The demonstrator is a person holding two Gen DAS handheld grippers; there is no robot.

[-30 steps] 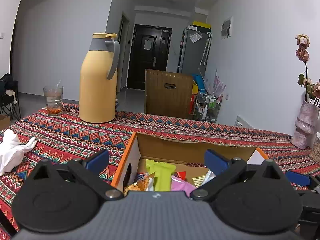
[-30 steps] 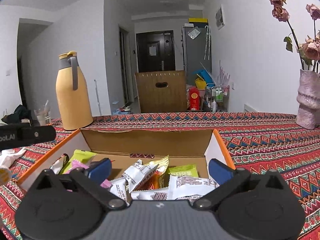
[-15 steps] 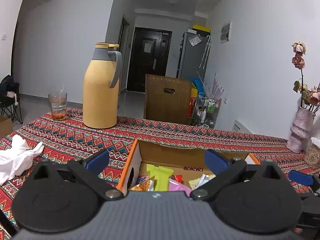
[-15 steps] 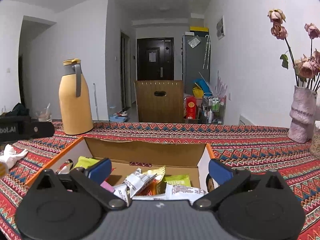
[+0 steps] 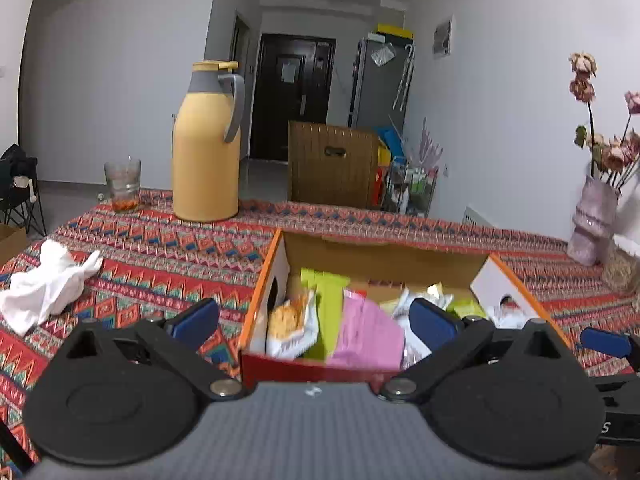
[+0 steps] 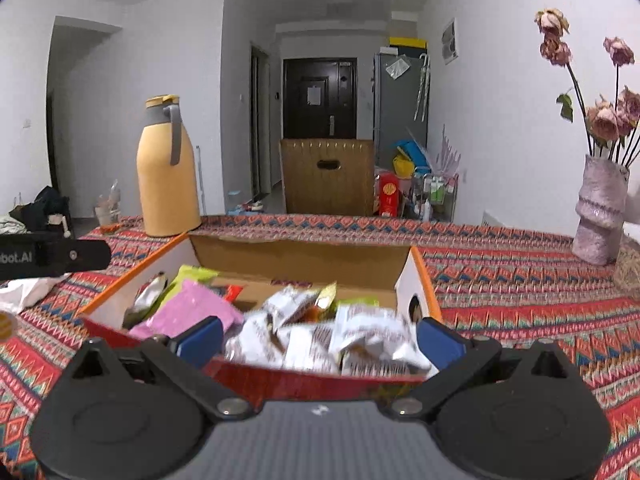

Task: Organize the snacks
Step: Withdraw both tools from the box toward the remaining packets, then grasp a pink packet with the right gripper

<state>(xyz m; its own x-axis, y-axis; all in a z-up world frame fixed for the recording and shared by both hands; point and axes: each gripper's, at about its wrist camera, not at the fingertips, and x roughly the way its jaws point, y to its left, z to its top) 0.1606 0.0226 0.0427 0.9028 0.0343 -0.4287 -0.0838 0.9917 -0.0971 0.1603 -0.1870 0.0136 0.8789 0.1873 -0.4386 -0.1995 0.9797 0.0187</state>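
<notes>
An open cardboard box (image 5: 384,256) with orange rims and a red front wall sits on the patterned tablecloth; it also shows in the right wrist view (image 6: 304,256). It holds several snack packets: a pink one (image 5: 366,334), a green one (image 5: 328,296), white ones (image 6: 360,340). My left gripper (image 5: 314,322) is open and empty, above the box's near left corner. My right gripper (image 6: 320,340) is open and empty, above the box's near wall. The right gripper's blue fingertip shows in the left wrist view (image 5: 606,343).
A yellow thermos jug (image 5: 206,144) and a glass (image 5: 122,184) stand at the table's far left. A crumpled white cloth (image 5: 44,284) lies at the left. A vase of dried flowers (image 6: 598,216) stands at the far right. A wooden chair back (image 6: 328,176) is behind the table.
Both grippers have pulled back and risen, so the box's red front wall and more of its snacks now show. Both stay open and empty.
</notes>
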